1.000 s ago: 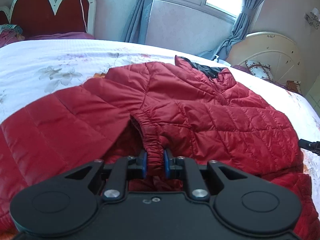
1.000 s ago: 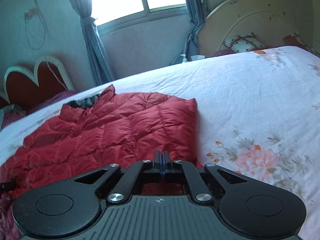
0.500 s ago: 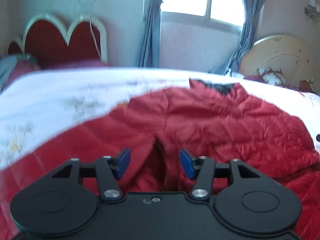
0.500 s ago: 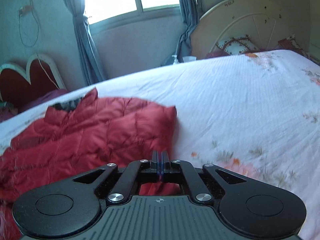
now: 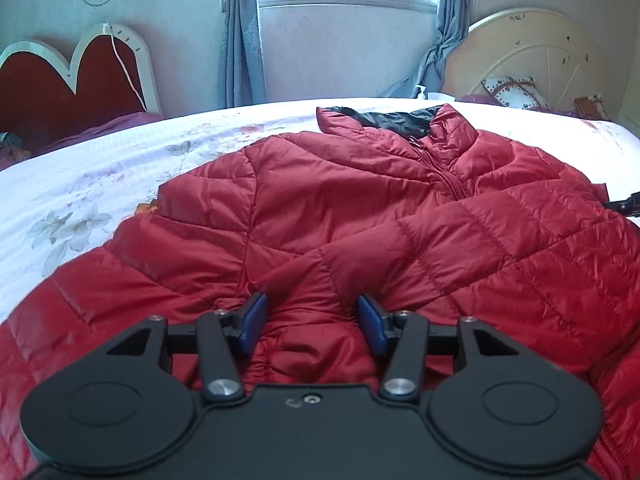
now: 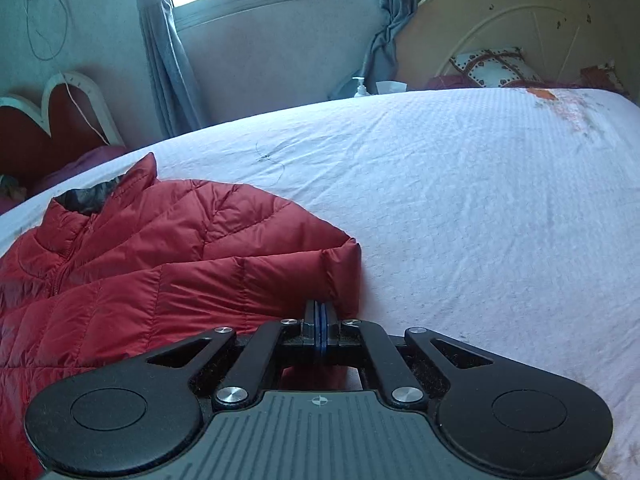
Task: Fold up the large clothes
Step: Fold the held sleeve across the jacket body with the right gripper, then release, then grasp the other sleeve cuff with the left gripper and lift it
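A red quilted down jacket (image 5: pixel 360 200) lies front up on the bed, its black-lined collar (image 5: pixel 392 120) at the far end. My left gripper (image 5: pixel 312 320) stands open low over the jacket's near part. A gathered sleeve cuff (image 5: pixel 316 348) lies loose between and beneath its blue pads (image 5: pixel 252 320), which do not press on it. In the right wrist view the jacket (image 6: pixel 180 260) fills the left side. My right gripper (image 6: pixel 320 316) is shut, pads together, right at the jacket's folded right edge (image 6: pixel 344 272). No fabric shows between its pads.
The white floral bed sheet (image 6: pixel 480 200) spreads wide to the right of the jacket and also to its left (image 5: pixel 100 184). A red heart-shaped headboard (image 5: pixel 80 76) and a cream round headboard (image 6: pixel 500 20) stand by the wall. A pump bottle (image 6: pixel 361 87) sits beyond the bed.
My left gripper let go of the sleeve cuff and opened wide; the cuff now lies loose under it. My right gripper stayed shut and moved in beside the jacket's right edge.
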`<state>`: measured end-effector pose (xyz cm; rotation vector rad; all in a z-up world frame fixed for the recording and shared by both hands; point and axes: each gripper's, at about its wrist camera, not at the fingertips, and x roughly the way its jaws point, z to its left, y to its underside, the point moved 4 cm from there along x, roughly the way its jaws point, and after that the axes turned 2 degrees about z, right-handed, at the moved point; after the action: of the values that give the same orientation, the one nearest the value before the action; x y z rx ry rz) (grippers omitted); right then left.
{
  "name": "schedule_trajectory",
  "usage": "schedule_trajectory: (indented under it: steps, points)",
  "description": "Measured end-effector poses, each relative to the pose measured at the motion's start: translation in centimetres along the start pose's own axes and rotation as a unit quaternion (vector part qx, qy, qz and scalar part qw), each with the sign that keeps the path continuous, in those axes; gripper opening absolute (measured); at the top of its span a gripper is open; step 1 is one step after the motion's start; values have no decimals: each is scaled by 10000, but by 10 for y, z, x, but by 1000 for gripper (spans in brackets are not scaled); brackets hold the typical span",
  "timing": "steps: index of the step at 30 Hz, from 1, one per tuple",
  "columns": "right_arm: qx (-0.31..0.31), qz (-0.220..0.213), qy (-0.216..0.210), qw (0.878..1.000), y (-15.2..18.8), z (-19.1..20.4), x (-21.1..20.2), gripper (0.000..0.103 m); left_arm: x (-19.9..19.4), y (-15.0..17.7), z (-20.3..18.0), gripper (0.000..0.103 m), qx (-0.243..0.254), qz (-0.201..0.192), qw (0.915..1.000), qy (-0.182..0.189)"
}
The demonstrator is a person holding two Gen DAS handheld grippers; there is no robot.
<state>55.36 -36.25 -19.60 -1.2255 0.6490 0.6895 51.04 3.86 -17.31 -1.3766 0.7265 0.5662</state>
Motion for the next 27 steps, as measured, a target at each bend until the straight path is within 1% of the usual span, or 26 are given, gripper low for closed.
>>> schedule_trajectory:
  steps: [2,4,7,8,9,11,12,13,14,15,17,20,21,23,24,25,27]
  points:
    - [66,-105,1,9999,3,0,-19,0,-16,-1,-2,49,-25,-159,9999,-29]
    - [26,-146,-22,9999,12,4,-42,0,-36,2,-4,50,-78,-384,9992,89]
    - [-67,-223,-124,9997,31,14,-69,0,-59,15,-9,50,-182,-600,9979,170]
    - [-44,-175,-147,9997,38,16,-74,6,-62,19,-10,50,-187,-592,9980,151]
    - [-21,-160,-169,9997,45,17,-78,26,-62,23,-12,50,-183,-531,9983,171]
    - [-92,-254,-194,9994,57,23,-82,56,-54,31,-14,50,-145,-325,9991,211]
    - [-135,-190,-213,9995,62,26,-79,56,-48,34,-14,50,-109,-223,9995,202]
    - [-154,-11,-165,9997,66,28,-70,56,-43,35,-14,51,-95,-186,9996,207]
    - [-156,97,-76,9998,70,29,-62,56,-38,35,-14,51,-103,-220,9995,201]
    - [-102,105,-49,9999,71,28,-57,56,-35,34,-14,51,-102,-256,9994,190]
    - [10,47,14,10000,70,27,-56,56,-29,32,-13,51,-87,-301,9994,159]
    - [0,-161,146,9998,67,32,-69,55,-26,30,-12,51,-77,-309,9994,146]
    - [-17,-277,170,9995,66,33,-75,56,-29,29,-12,50,-85,-322,9994,130]
    - [-91,-433,252,9987,67,36,-85,56,-38,28,-13,50,-23,-472,9988,99]
    - [-111,-408,211,9989,68,37,-84,55,-38,29,-14,50,26,-451,9990,76]
    - [-149,-279,169,9994,70,39,-79,55,-35,31,-14,50,46,-358,9993,74]
    - [-234,87,292,9993,76,40,-61,55,-28,33,-13,51,10,-243,9996,131]
